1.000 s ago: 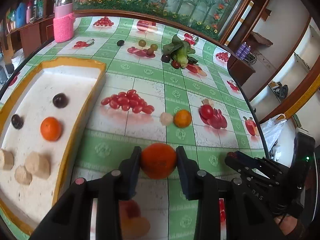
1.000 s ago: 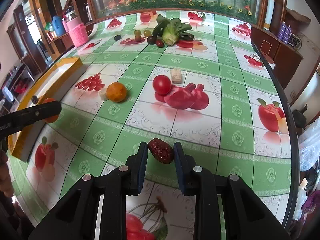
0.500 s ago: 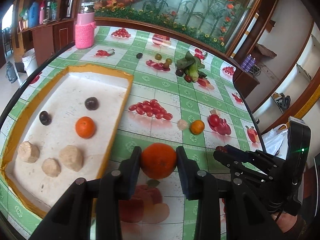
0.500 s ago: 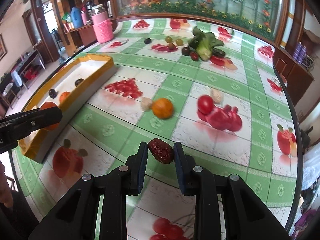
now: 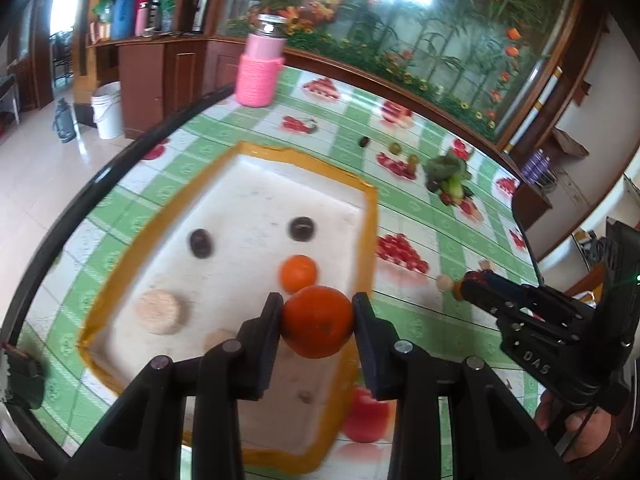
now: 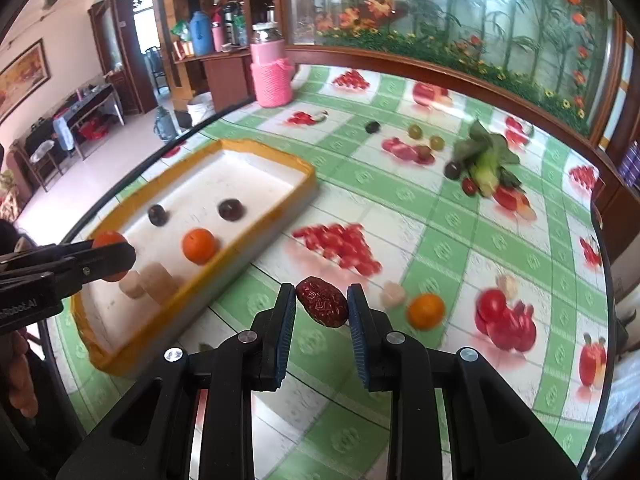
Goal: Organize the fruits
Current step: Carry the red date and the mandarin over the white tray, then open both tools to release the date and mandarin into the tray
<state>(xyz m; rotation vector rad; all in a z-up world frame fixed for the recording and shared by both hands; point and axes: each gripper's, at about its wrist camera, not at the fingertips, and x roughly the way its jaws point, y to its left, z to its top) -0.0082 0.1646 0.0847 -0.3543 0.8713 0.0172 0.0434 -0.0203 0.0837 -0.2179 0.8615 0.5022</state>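
My left gripper (image 5: pixel 318 320) is shut on an orange (image 5: pixel 317 322) and holds it above the near right part of the white tray with a yellow rim (image 5: pixel 370 216). In the tray lie another orange (image 5: pixel 298 274), two dark plums (image 5: pixel 302 229) and beige round pieces (image 5: pixel 160 312). My right gripper (image 6: pixel 321 307) is shut on a red date (image 6: pixel 322 306) and holds it above the tablecloth, right of the tray (image 6: pixel 280 216). The left gripper also shows at the left in the right wrist view (image 6: pixel 108 258).
On the fruit-print tablecloth lie a loose orange (image 6: pixel 426 311), a red tomato (image 6: pixel 491 305), a pale piece (image 6: pixel 394 294), a leafy green vegetable (image 6: pixel 486 164), grapes and a dark plum (image 6: pixel 373 127). A pink jar (image 6: pixel 272 76) stands at the far edge.
Both grippers have moved left toward the tray with their fruit. The left gripper's orange now hangs over the tray instead of over the tablecloth.
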